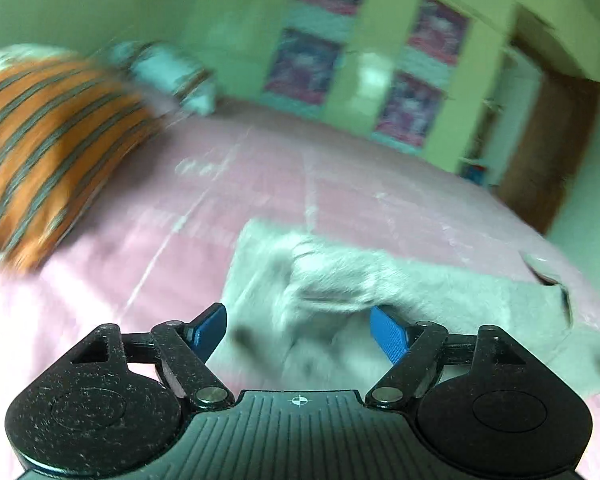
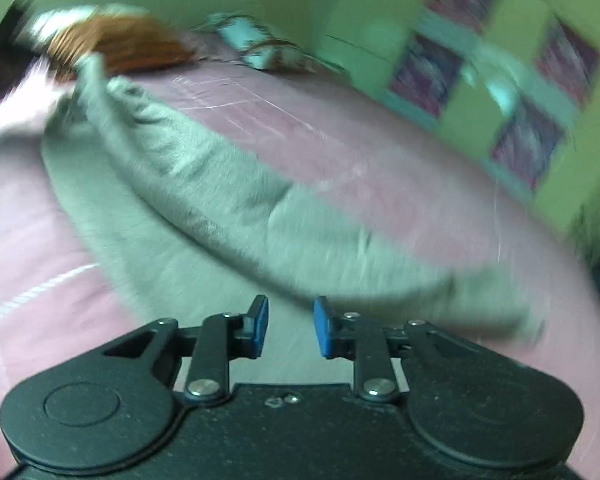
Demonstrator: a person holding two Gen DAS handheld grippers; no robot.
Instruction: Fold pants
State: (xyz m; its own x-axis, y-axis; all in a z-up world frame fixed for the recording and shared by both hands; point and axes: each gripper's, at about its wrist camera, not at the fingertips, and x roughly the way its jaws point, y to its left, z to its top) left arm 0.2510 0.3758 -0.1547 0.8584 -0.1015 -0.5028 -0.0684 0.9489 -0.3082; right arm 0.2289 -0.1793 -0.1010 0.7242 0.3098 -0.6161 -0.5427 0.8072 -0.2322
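Now the grey pants [image 2: 204, 200] lie on the pink bed [image 1: 100, 272]. Left gripper [image 1: 298, 330] stands wide open over them, holding nothing. Right gripper [image 2: 290, 326] is slightly open, seemingly empty, though the view is blurred.

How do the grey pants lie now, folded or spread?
Partly folded: the grey pants lie on the pink bedspread with one layer lapped over another; blur hides finer detail.

Pale grey pants [image 2: 228, 216] lie on a pink bedsheet [image 1: 340, 184] crossed by faint white lines. An orange pillow [image 1: 48, 136] carries grey stripes; a second pillow [image 1: 172, 72] is white with brownish trim. The wall [image 1: 100, 4] is light green, its panels [image 1: 304, 64] blurred purple and red. Both grippers are black with blue pads [image 2: 260, 324].
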